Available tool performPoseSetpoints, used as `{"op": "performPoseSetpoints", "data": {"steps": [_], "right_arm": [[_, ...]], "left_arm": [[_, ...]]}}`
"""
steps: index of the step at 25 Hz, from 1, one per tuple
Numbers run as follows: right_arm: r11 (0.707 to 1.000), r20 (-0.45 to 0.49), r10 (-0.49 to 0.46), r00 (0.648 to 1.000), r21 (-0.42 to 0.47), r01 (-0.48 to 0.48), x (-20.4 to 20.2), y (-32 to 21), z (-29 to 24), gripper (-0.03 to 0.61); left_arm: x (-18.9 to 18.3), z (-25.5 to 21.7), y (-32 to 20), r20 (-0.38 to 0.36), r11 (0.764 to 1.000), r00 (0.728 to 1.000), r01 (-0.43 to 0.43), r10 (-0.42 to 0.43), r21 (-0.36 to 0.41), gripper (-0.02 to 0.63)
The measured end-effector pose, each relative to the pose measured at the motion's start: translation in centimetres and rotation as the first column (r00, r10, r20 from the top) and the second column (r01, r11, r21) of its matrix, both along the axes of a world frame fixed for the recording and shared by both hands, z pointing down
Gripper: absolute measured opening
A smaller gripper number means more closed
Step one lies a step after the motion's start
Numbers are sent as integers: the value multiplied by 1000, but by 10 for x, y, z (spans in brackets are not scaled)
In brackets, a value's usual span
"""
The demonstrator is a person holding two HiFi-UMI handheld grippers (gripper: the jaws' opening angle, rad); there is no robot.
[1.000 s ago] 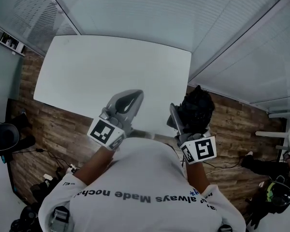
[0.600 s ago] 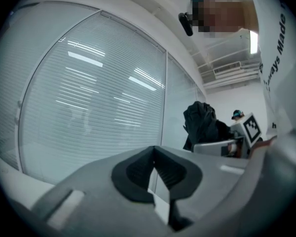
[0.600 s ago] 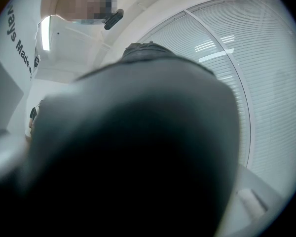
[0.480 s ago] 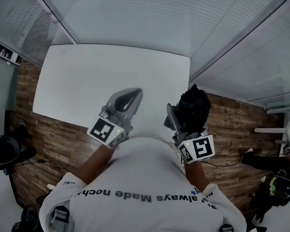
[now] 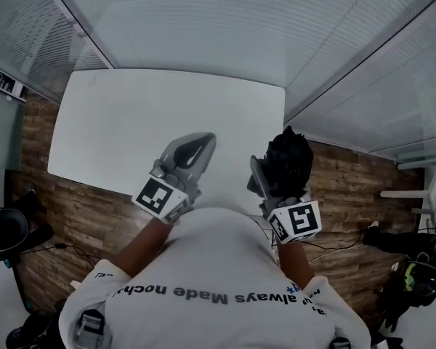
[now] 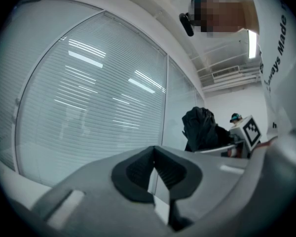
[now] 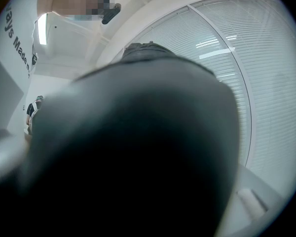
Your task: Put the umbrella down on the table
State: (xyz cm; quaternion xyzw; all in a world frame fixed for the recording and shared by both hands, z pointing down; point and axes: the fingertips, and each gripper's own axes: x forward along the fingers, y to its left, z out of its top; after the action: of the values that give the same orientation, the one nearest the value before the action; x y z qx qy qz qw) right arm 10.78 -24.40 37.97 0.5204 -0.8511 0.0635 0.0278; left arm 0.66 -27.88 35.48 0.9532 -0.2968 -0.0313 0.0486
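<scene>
A black folded umbrella (image 5: 291, 158) is bunched between the jaws of my right gripper (image 5: 280, 171), which is shut on it, above the white table's (image 5: 131, 122) near right corner. The umbrella's dark fabric (image 7: 138, 147) fills the right gripper view and hides the jaws there. My left gripper (image 5: 201, 141) is shut with nothing in it, level over the table's near edge, to the left of the umbrella. In the left gripper view its black pads (image 6: 138, 174) meet, and the umbrella (image 6: 200, 127) shows to the right, beside the right gripper's marker cube (image 6: 250, 130).
Glass walls with blinds (image 5: 225, 27) run behind the table and along its right side. Wooden floor (image 5: 87, 202) surrounds the near edge. An office chair (image 5: 3, 227) stands at the far left, and dark gear (image 5: 414, 282) lies on the floor at the right.
Both grippers and the umbrella have moved a little forward over the table's near edge, most of it in the first half second. The grips are unchanged.
</scene>
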Motion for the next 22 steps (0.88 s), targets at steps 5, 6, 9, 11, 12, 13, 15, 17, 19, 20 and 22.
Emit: {"op": "performPoseSetpoints", "data": {"steps": [5,6,9,11,12,13,15,17,19,20,22], "right_arm": [[998,2,14,1000,-64,-14,4,-8,23,256],[997,-1,15,1000,-76,-15,4,-10,28,256],[992,-23,18,1000,-127,-21,5,-18,47,256],[987,-40,16,999,-159,-23,6,-22,60,256],[985,-46,16,999,-173,-23,7,-23,67,256],[982,-49,15,999,-186,-24,7,-24,73,256],[977,-55,14,998,-210,-25,9,-26,85,256],[972,-68,13,998,-233,-28,12,-30,98,256],[965,-82,8,997,-260,-29,14,-32,112,256],[961,-88,4,996,-274,-28,14,-33,118,255],[953,-98,-3,995,-301,-27,12,-37,131,255]], "left_arm": [[0,2,3,0,1000,1000,-3,3,-7,3],[-1,2,4,0,1000,1000,-3,3,-6,3],[-3,2,5,2,1000,1000,-6,6,-2,3],[-3,3,7,1,1000,1000,-5,5,-5,3],[-4,3,8,-1,1000,1000,-3,3,-8,3],[-4,3,10,-3,1000,1000,-2,2,-10,3],[-5,4,12,-2,1000,1000,-1,1,-9,3],[-4,4,13,-1,1000,1000,-3,3,-8,3],[-4,5,16,-1,1000,1000,-4,4,-11,3],[-4,5,17,0,1000,1000,-4,4,-14,3],[-6,6,18,1,1000,1000,-5,5,-18,3]]}}
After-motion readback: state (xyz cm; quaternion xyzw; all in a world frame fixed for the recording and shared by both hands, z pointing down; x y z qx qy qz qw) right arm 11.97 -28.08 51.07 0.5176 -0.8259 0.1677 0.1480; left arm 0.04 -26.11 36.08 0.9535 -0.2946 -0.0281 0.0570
